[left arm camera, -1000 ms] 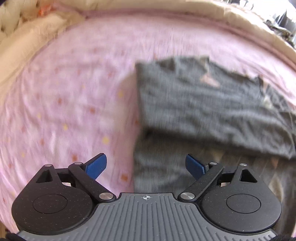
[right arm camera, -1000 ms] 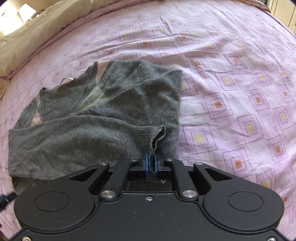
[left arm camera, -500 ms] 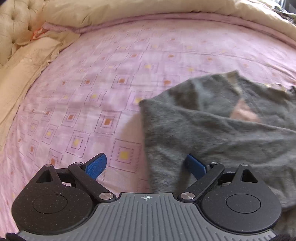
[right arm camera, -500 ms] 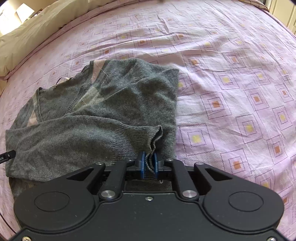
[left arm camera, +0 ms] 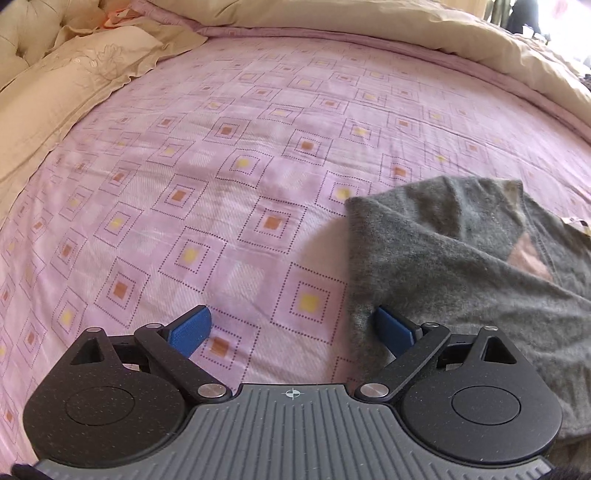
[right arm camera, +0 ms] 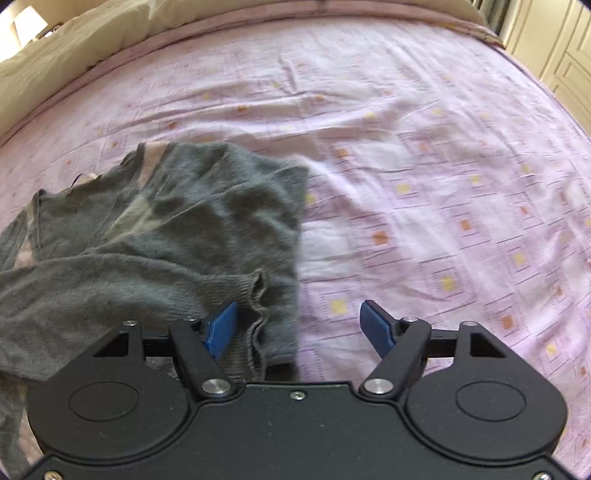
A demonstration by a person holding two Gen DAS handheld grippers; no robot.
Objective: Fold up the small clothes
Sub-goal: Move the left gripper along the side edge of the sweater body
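Observation:
A grey knit sweater with a pink patch near its neck lies partly folded on the pink patterned bedsheet. In the left wrist view it fills the lower right; my left gripper is open, its right blue finger beside the sweater's left edge. In the right wrist view the sweater lies at left, a sleeve folded across the body. Its ribbed cuff rests loose just inside the left finger of my open right gripper.
Beige pillows and a beige duvet border the far side of the bed. A tufted headboard shows at the far left. Cream cabinet doors stand beyond the bed's right edge. Bare sheet spreads right of the sweater.
My right gripper opened and let go of the sleeve cuff, which now lies on the sweater. My left gripper, open throughout, shifted left so the sweater sits further right in its view.

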